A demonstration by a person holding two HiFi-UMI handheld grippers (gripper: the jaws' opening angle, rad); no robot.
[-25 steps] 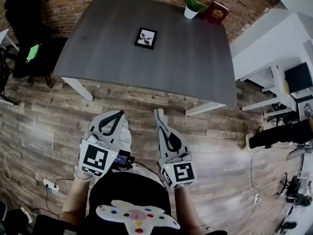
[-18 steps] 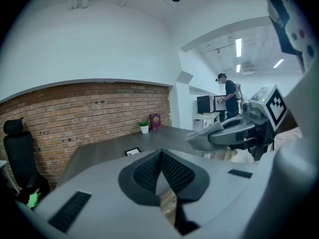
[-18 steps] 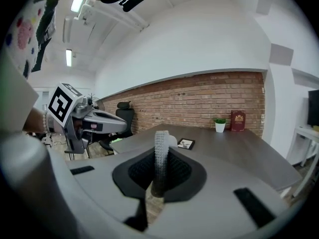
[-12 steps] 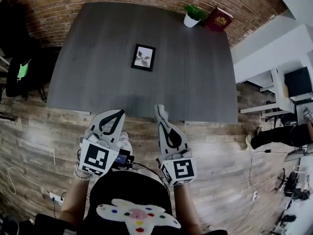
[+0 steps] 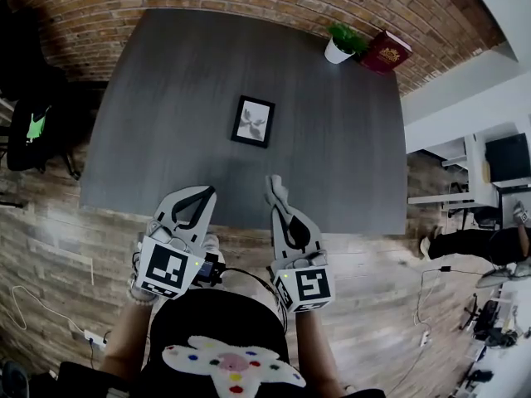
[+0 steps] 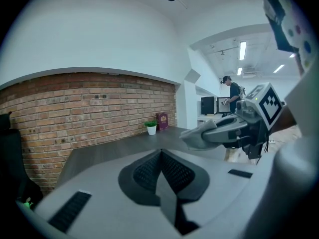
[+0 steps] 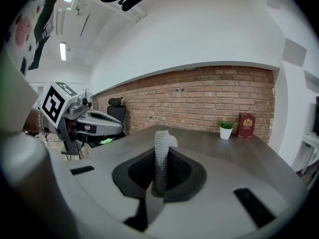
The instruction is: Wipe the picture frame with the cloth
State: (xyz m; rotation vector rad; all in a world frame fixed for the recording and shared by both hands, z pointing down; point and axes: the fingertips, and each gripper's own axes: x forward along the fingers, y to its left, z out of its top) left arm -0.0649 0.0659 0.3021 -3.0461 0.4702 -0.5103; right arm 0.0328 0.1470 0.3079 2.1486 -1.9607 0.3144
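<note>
In the head view, the frame (image 5: 252, 121) lies flat in the middle of the bench (image 5: 166, 98), well beyond my left tongs (image 5: 203, 195) and right tongs (image 5: 277, 201) at the near edge. A plant (image 5: 338, 44) and a book (image 5: 385, 52) stand in the far right corner, well clear of my path.

In the left gripper view, the left tongs are closed together and hold nothing.

In the right gripper view, the right tongs pinch the cloth (image 7: 160, 143), which looks soft and limp. The frame looks light and could skid, so I'd steady its edge.
</note>
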